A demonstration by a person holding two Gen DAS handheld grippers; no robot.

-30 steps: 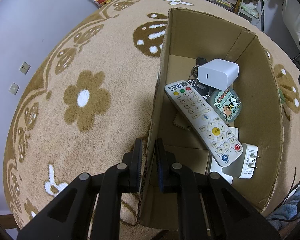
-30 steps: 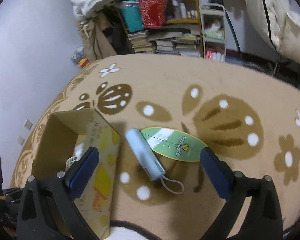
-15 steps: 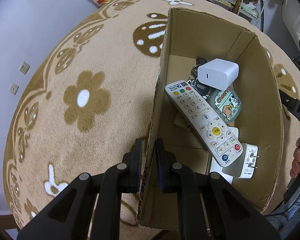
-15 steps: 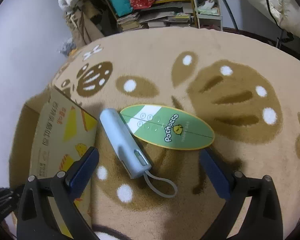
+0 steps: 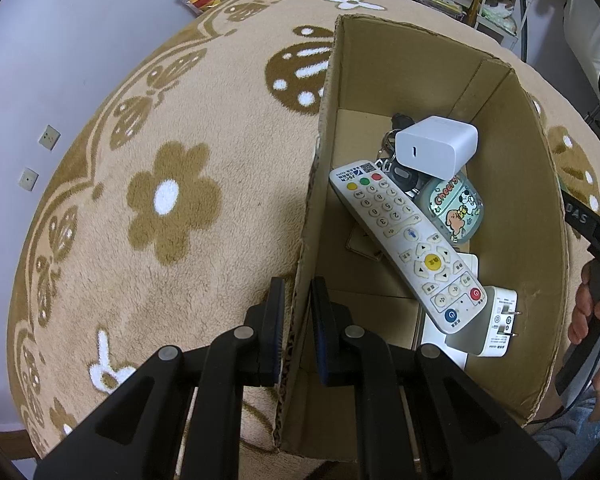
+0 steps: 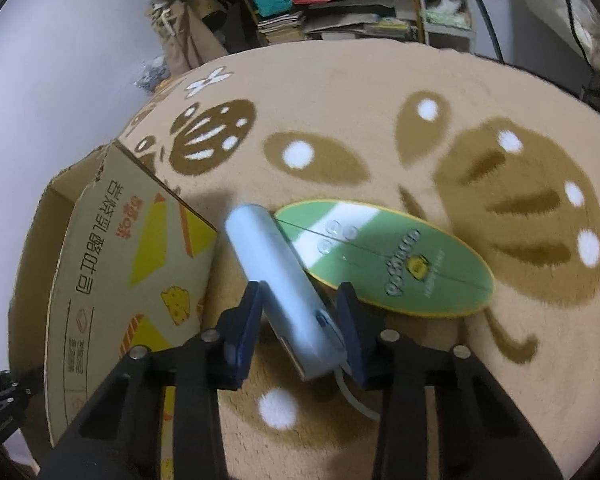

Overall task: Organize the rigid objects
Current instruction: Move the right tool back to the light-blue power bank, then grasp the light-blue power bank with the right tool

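Cardboard box (image 5: pixel 520 184) wall sits pinched by the left gripper (image 5: pixel 296 316); the right gripper's (image 6: pixel 300 320) fingers straddle the pale-blue tube (image 6: pixel 276 276), contact unclear.

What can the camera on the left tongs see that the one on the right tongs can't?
Only the left view shows the box's inside: a white remote control, a white cube charger, a clear cartoon-printed case and a white wall plug, with the left tongs pinching the box wall. Only the right view shows the right tongs around a pale blue cylindrical device beside a green oval board. Both show the brown cardboard box on the beige patterned rug.
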